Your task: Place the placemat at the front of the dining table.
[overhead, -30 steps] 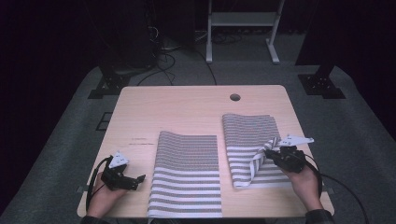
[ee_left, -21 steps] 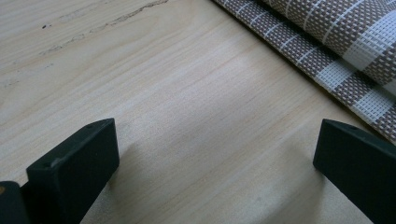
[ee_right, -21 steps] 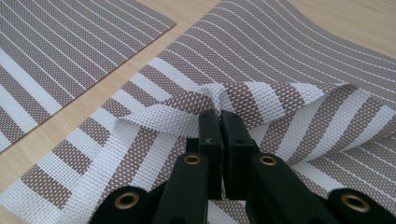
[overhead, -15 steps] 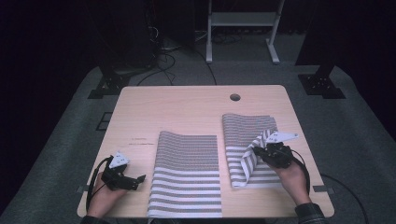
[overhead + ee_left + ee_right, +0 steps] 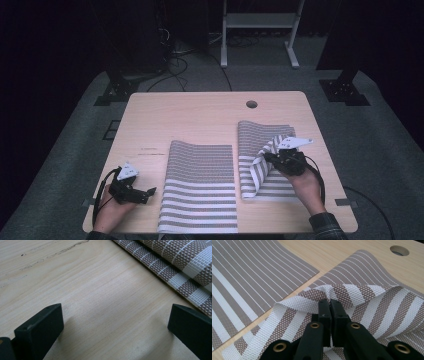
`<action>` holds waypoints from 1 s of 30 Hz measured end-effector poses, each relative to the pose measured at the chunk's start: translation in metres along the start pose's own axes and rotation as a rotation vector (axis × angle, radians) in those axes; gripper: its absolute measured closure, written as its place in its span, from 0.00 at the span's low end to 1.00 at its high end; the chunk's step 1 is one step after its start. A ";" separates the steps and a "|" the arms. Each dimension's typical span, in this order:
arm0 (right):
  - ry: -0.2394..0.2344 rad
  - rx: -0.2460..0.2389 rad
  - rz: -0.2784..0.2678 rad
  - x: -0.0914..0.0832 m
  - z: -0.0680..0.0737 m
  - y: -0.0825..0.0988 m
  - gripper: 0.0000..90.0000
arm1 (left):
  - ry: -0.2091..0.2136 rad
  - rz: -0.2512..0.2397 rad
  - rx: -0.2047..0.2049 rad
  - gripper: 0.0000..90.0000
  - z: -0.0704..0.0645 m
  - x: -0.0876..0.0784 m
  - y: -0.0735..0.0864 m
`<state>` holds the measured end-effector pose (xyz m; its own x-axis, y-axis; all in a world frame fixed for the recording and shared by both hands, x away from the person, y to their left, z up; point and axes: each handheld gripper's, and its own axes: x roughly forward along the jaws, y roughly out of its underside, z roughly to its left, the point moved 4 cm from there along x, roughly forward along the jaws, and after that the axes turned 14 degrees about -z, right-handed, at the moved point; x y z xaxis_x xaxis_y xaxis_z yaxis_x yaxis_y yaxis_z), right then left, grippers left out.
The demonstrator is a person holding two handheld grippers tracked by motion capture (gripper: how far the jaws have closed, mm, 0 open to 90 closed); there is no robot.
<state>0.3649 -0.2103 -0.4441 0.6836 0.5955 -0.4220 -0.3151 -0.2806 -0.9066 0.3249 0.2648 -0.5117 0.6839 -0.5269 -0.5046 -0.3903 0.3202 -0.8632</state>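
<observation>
- While clamped together on the right placemat (image 5: 260,165), the right gripper (image 5: 274,159) lifts its near-left edge, seemingly folding it, at the worktop's (image 5: 200,120) four o'clock.
- Left gripper (image 5: 147,194), jaws apart, rests at seven o'clock beside the flat placemat (image 5: 200,190).

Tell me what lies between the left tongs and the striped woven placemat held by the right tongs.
In the high view, a second brown-and-white striped woven placemat lies flat between the left tongs and the held placemat.

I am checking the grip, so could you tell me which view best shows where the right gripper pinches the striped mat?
The right gripper view: the right gripper is shut on a lifted fold of the right mat, seen close. The high view shows that mat whole but the pinch small. The left gripper view shows the other mat's edge.
</observation>
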 end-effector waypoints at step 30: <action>-0.111 -0.032 -0.035 0.030 0.038 -0.029 0.98 | 0.000 0.001 -0.001 0.00 0.000 0.000 0.000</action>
<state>0.3695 -0.1560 -0.4307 0.6159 0.6848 -0.3894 -0.2697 -0.2812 -0.9210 0.3250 0.2642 -0.5118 0.6836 -0.5264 -0.5056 -0.3914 0.3202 -0.8627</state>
